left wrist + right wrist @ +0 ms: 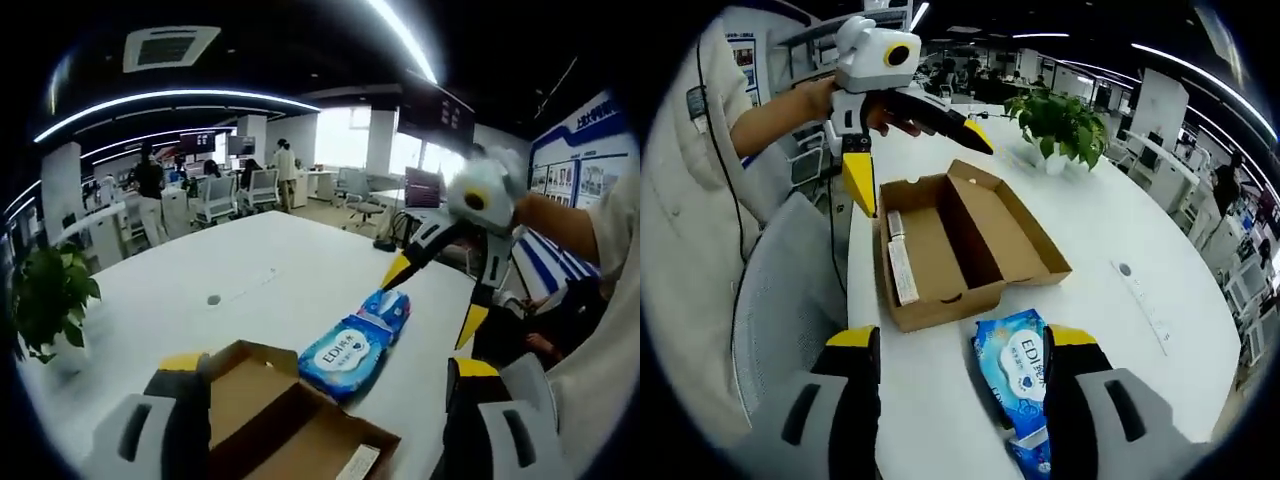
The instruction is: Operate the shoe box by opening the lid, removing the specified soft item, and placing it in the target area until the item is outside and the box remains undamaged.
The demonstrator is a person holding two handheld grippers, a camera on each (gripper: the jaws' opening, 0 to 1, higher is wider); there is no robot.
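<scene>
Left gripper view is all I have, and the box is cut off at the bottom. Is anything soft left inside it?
Observer: No. In the right gripper view the shoe box lies open, with just a flat white label along one side.
Operator: Where does the wipes pack sit relative to it?
Observer: The blue pack lies on the table close against the box's near wall, between the open jaws of the right gripper. I cannot tell if it touches the box.
Operator: And my left gripper?
Observer: The left gripper hangs open over the box's far corner, gripping nothing.
</scene>
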